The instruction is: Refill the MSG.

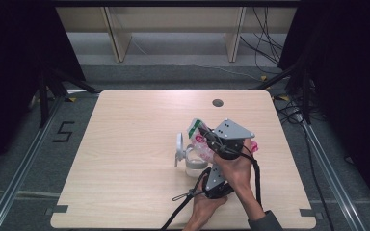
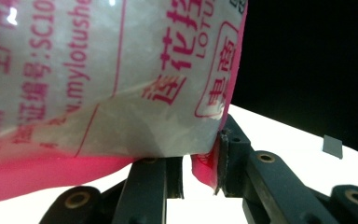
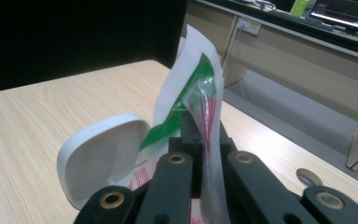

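A plastic bag [image 1: 196, 129] with white, pink and green print hangs over a clear tub [image 1: 195, 164] right of the table's middle. The tub's white lid [image 1: 179, 144] stands swung open on its left side. My right gripper [image 1: 209, 137] is shut on the bag's top edge; the right gripper view has its jaws [image 3: 200, 126] pressed on the bag's green and clear strip [image 3: 191, 84], the lid [image 3: 100, 156] just beyond. My left gripper [image 1: 215, 179] comes from below. Its jaws [image 2: 200, 158] stand narrowly apart around the bag's pink bottom corner [image 2: 98, 70].
The wooden table [image 1: 125, 159] has a round cable hole [image 1: 217, 102] near its far edge. Beyond it stand wooden shelf legs [image 1: 118, 38]. Loose cables [image 1: 265, 43] lie on the floor at the far right. A black cable [image 1: 183, 199] trails from the left gripper.
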A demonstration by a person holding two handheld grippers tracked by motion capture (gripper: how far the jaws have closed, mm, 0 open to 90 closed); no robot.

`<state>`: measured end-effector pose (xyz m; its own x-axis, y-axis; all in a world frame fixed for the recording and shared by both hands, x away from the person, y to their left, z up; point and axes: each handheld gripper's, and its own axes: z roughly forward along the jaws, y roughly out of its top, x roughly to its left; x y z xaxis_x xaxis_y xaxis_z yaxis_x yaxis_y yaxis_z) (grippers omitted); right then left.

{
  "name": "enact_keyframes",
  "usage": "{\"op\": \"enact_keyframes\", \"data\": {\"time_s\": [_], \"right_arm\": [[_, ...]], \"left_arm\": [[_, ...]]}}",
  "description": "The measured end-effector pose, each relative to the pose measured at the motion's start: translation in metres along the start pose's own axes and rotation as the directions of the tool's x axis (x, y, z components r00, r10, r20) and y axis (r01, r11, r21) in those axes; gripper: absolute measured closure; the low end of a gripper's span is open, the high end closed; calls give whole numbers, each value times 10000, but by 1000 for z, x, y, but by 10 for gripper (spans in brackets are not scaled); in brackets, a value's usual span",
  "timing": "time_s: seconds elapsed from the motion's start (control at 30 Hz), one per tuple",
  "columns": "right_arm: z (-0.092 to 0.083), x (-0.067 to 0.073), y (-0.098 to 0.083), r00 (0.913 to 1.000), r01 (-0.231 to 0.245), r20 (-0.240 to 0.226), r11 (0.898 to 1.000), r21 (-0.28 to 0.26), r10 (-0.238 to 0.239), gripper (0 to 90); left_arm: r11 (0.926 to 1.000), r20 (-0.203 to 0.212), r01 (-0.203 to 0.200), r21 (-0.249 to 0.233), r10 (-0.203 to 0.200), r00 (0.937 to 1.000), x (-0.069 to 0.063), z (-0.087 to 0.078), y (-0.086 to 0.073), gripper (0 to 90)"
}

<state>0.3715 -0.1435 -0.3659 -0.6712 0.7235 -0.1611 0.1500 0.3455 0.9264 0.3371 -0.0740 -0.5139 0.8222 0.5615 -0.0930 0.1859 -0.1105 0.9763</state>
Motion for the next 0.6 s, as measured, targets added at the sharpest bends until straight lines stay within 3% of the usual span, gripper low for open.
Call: {"op": "enact_keyframes", "data": {"time_s": [0.13,0.17,0.23,0.4,0.43,0.6], "right_arm": [[1,2,0,9999,78,-89,9999,78,-77,900],[1,1,0,9998,199,18,9998,-15,-199,900],[1,1,0,10000,-9,-93,10000,31,9,900],[1,1,0,9999,120,101,9999,-46,-120,900],[0,1,0,9999,82,82,10000,-38,-82,900],[3,3,-1,9997,205,-96,9998,88,-204,900]], "left_arm": [[10000,44,55,-55,-54,10000,0,1,0,747],[10000,-101,20,32,-20,9999,0,0,0,748],[10000,46,73,-41,-73,10000,0,0,0,748],[9999,36,45,-99,-45,10000,0,0,0,748],[10000,-106,56,42,-55,9999,-1,-1,0,747],[9999,36,78,-63,-78,10000,0,-1,-1,747]]}}
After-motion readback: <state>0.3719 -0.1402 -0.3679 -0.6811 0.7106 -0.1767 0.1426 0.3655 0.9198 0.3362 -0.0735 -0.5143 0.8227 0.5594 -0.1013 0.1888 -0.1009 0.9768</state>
